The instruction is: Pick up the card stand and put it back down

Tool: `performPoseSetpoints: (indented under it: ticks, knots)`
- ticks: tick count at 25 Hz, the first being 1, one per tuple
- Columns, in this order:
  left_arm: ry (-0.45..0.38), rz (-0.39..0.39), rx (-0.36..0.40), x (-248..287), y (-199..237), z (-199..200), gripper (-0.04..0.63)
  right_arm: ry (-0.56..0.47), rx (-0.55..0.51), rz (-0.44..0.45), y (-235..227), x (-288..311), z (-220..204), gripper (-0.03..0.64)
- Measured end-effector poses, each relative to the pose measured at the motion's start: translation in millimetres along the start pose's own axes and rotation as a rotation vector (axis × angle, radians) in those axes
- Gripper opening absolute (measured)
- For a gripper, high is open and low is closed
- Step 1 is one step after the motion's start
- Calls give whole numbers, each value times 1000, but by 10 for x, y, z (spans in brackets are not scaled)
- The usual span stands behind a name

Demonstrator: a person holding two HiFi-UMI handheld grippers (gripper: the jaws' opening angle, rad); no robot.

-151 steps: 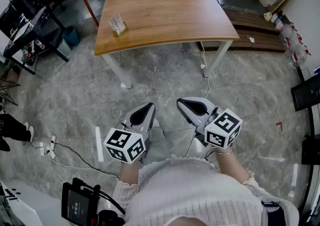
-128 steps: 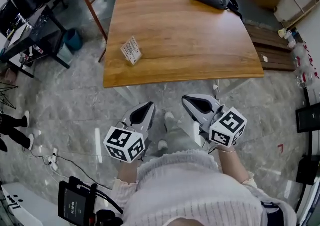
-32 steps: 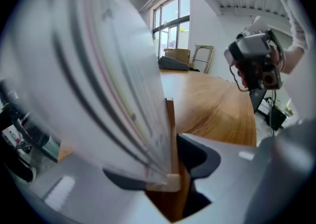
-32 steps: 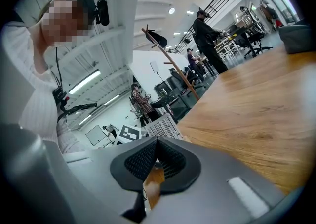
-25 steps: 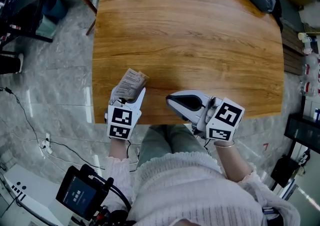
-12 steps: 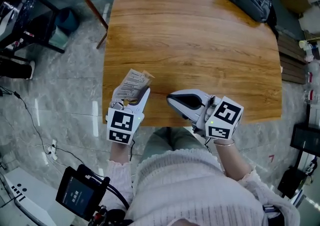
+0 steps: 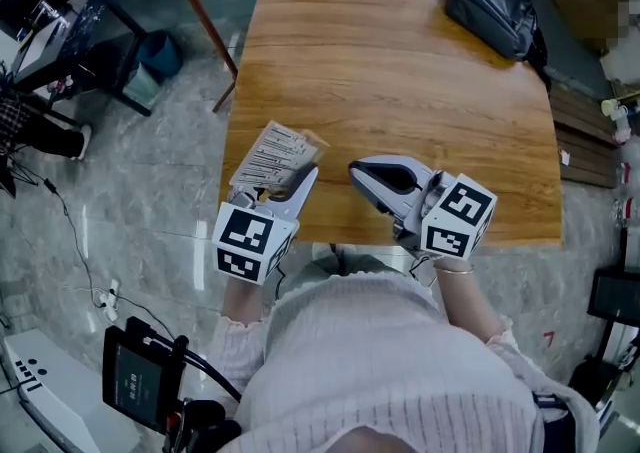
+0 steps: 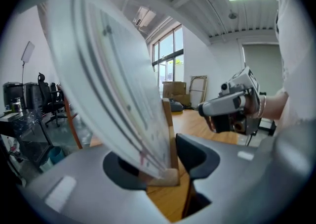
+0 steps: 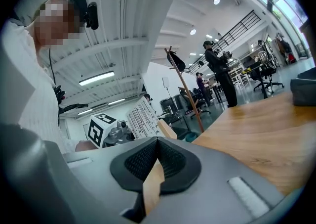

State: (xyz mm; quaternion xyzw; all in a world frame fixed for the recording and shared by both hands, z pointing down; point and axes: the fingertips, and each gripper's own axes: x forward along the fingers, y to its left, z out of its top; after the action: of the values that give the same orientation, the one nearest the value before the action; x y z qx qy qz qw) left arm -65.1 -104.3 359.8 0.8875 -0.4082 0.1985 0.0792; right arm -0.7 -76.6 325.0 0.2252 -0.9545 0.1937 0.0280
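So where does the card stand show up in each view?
Head view: card stand left of centre, in the jaws of the left gripper.
Left gripper view: card stand fills centre left, between the jaws.
Right gripper view: card stand small, left of centre.
Shared landmark: the wooden table.

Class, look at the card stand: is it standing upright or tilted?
Tilted. In the left gripper view the card stand leans to the left, its wooden base clamped between the jaws of the left gripper.
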Motion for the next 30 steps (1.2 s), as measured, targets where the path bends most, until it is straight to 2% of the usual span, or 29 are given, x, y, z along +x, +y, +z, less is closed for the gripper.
performPoseSetpoints:
  ticks: [7,10,30]
  knots:
    - [-41,-40,-17,-124,-190,103,189,-23,-5,-4,99,-94,1,0]
    - [-30,-34,3,-148,-210,74,189,-28,-1,-5,103,-105,-27,0]
    - [-57,-48,12,-147,-224,64,190,-29,-12,-7,115,-76,10,0]
